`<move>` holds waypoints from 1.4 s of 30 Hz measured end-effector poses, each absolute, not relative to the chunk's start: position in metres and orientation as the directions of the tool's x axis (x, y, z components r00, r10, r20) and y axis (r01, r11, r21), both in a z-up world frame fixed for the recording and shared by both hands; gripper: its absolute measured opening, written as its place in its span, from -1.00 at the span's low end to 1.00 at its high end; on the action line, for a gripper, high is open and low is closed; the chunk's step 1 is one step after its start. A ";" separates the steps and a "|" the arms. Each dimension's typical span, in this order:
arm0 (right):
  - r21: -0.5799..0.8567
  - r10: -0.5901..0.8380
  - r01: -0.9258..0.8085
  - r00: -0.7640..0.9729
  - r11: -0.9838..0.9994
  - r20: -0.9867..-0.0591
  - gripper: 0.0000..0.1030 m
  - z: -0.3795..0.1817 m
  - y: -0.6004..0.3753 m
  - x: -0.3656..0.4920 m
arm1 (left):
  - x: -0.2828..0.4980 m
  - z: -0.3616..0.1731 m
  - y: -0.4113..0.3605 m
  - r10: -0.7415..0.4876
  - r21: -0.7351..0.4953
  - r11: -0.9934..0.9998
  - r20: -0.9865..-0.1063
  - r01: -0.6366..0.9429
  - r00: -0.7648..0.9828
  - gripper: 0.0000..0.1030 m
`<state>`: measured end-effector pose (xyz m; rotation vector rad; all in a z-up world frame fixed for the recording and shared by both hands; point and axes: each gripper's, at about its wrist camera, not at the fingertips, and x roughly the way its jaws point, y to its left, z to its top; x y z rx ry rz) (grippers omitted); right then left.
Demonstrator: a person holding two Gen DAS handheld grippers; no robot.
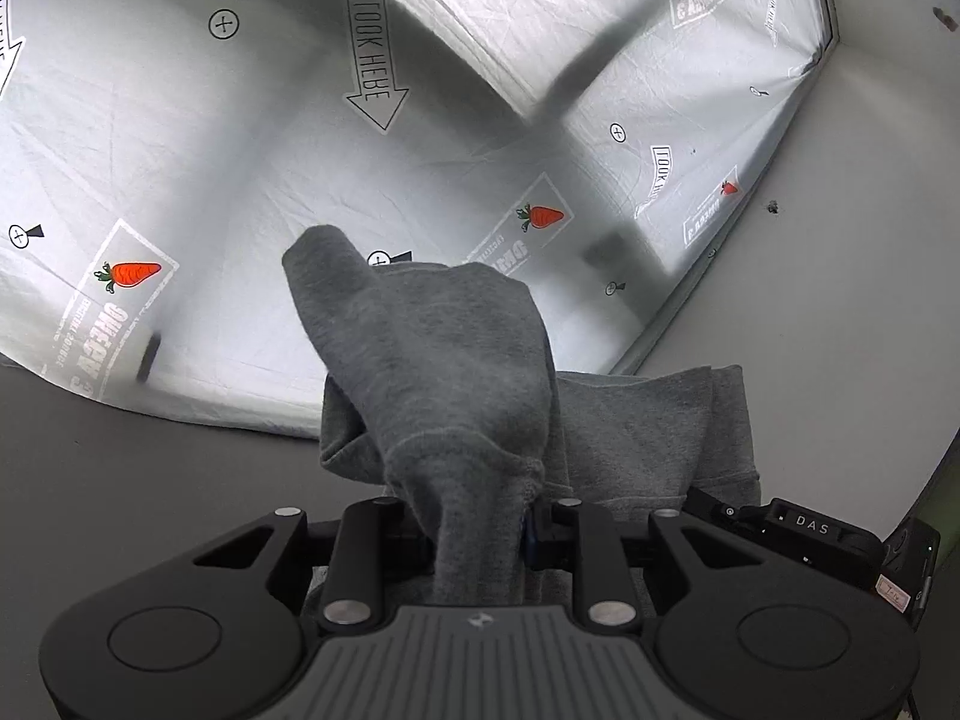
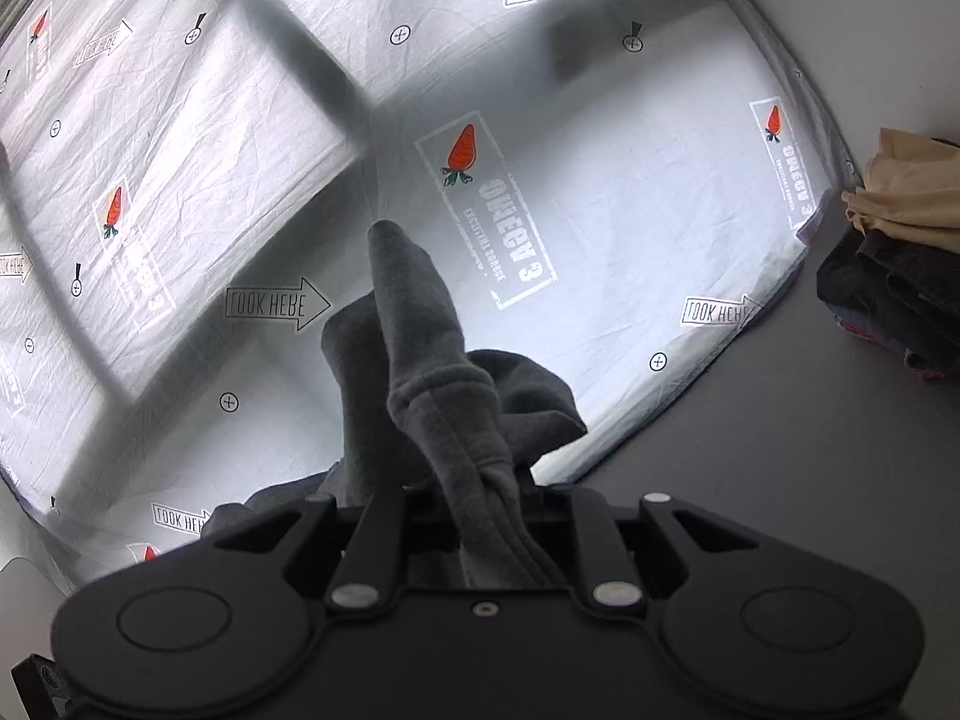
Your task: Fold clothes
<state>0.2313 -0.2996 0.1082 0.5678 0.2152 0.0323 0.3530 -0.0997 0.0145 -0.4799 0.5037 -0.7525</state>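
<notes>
A grey sweatshirt is being held up off the surface, bunched and draped, with a thick fold standing up in front of each camera. Its cloth is being pinched between the closed fingers of the left gripper, and more of it is hanging just beyond to the right. In the right wrist view the same garment is being clamped by the right gripper, a hemmed edge running down into the closed fingers. Beneath it a white printed sheet with carrot pictures and arrows is being shown spread over a grey table. A pile of clothes, beige over dark, is being seen at the right edge.
</notes>
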 end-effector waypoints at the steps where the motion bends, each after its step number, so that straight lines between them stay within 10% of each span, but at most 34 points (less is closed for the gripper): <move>1: 0.539 0.064 0.046 0.981 0.841 -0.185 -0.70 0.112 -0.314 0.223 | 0.352 0.018 -0.118 -0.745 -0.571 0.631 -0.257 0.525 0.615 -0.48; 26: 0.356 -0.066 0.141 0.974 0.924 -0.215 -0.71 0.189 -0.725 0.255 | 0.407 -0.059 -0.634 -0.722 -0.582 0.660 -0.318 0.475 0.614 -0.49; 36: -0.182 -0.253 0.215 0.943 0.959 -0.218 -0.54 0.154 -0.661 0.384 | 0.551 -0.144 -0.683 -0.578 -0.521 0.804 -0.565 0.288 0.589 -0.07; 42: -0.515 -0.296 0.216 0.952 0.830 -0.078 -0.10 0.141 -0.625 0.413 | 0.553 -0.112 -0.671 -0.440 -0.372 0.888 -0.515 0.270 0.736 0.11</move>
